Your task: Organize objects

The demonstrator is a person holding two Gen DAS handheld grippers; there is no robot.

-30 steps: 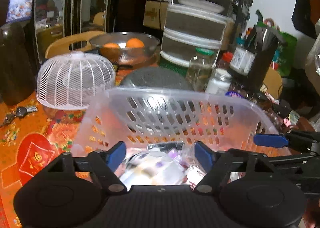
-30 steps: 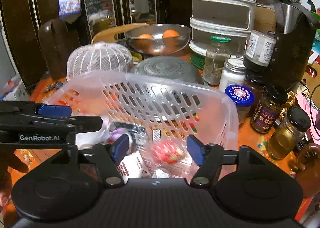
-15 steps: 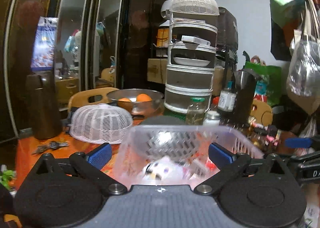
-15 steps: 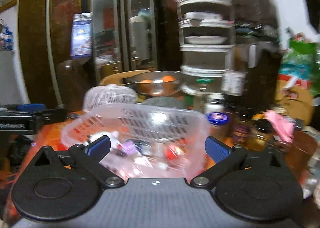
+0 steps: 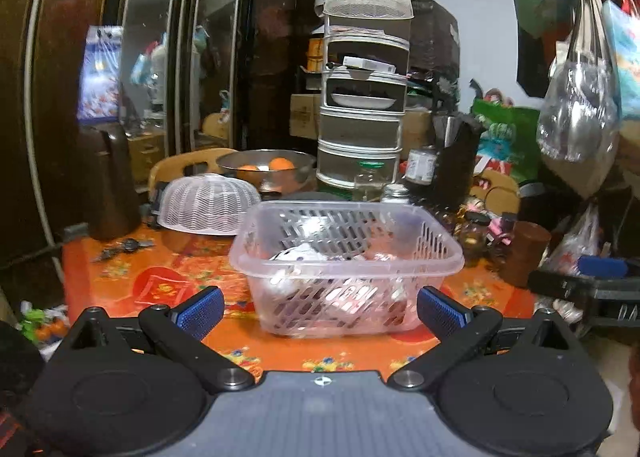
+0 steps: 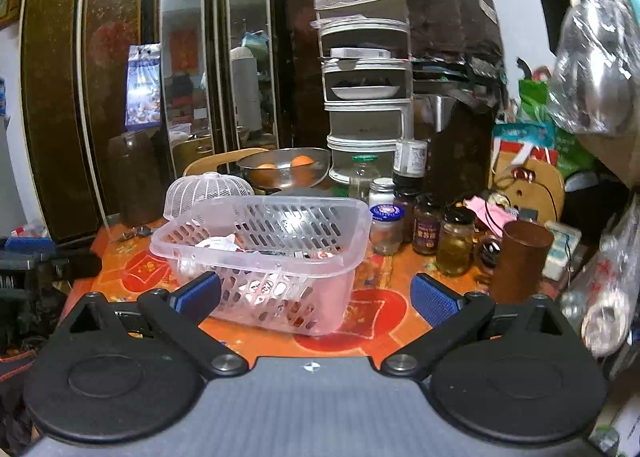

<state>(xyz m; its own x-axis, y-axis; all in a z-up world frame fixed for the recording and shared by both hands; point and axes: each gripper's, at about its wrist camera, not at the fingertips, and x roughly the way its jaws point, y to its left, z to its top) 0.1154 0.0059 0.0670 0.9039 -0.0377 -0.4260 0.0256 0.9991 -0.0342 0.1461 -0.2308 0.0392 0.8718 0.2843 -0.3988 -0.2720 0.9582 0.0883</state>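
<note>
Both claws have pulled back from the clear slotted plastic basket [image 5: 346,269], and each has spread wide, empty: left claw [image 5: 321,313], right claw [image 6: 316,299]. The basket of small packets sits at 12 o'clock on the orange patterned worktop [image 5: 160,277], so this sorting round looks finished.

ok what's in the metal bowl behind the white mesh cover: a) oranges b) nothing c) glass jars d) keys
a: two oranges sit inside the metal bowl, which stands behind the white mesh cover on the table; the glass jars stand on the tabletop, off to the bowl's right.
</note>
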